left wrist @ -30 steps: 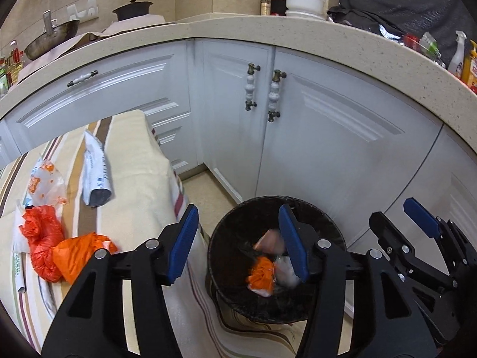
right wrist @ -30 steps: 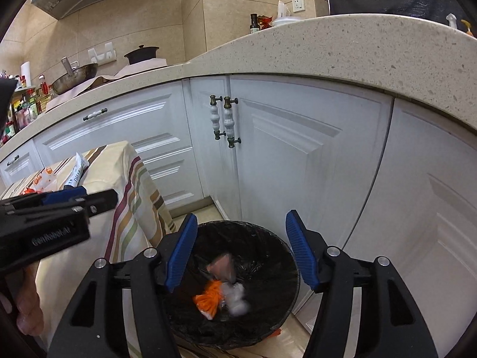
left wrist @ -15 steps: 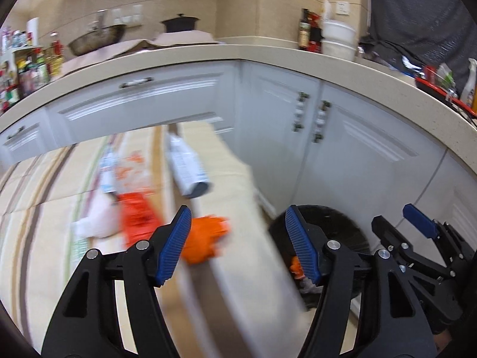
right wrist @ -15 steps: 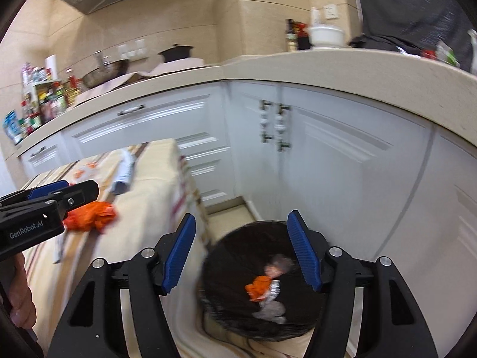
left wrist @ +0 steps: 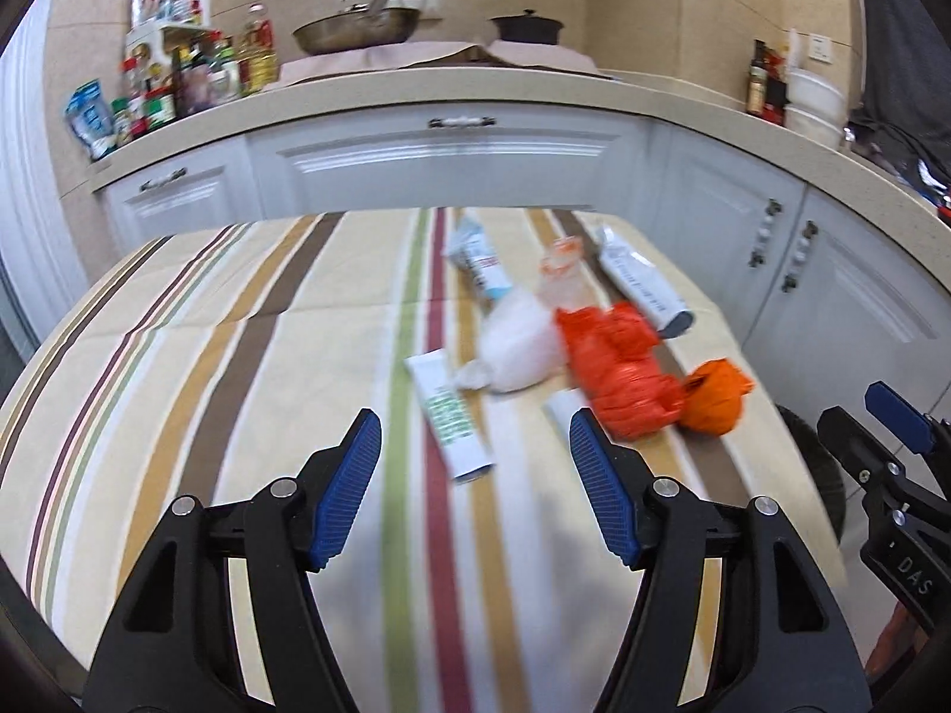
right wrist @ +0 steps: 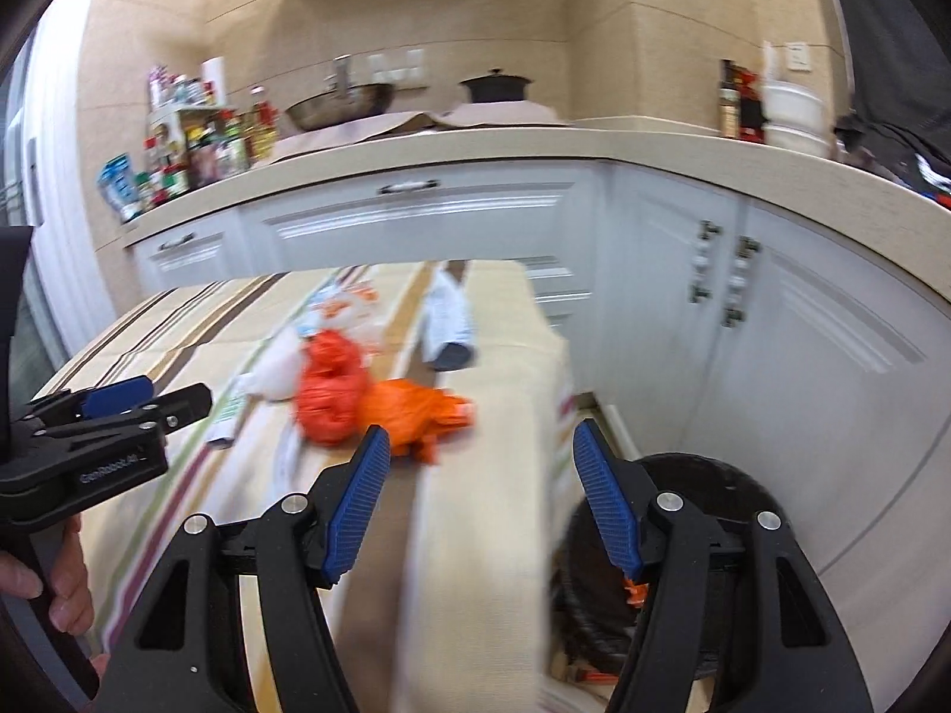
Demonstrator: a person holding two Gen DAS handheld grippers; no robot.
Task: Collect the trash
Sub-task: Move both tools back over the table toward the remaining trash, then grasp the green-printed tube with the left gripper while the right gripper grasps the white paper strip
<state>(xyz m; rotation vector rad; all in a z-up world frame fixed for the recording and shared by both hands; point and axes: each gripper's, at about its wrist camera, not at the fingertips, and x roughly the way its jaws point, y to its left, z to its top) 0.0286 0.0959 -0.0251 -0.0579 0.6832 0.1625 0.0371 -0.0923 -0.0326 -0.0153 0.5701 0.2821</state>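
Note:
My left gripper is open and holds nothing above the striped tablecloth. Just ahead of it lie a white tube with green print, a white bag, a red bag and an orange bag. Two more tubes lie farther back. My right gripper is open and empty over the table's right edge. The orange bag is just beyond its left finger. The black bin, with trash inside, is at its lower right.
White cabinets and a beige counter curve behind and to the right of the table. A wok, a pot and bottles stand on the counter. A hand holds the left gripper. The bin stands on the floor between table and cabinets.
Both views have swung left from the bin toward the table. The bin has slid to the right edge of each view, and the table trash now lies ahead of the left gripper.

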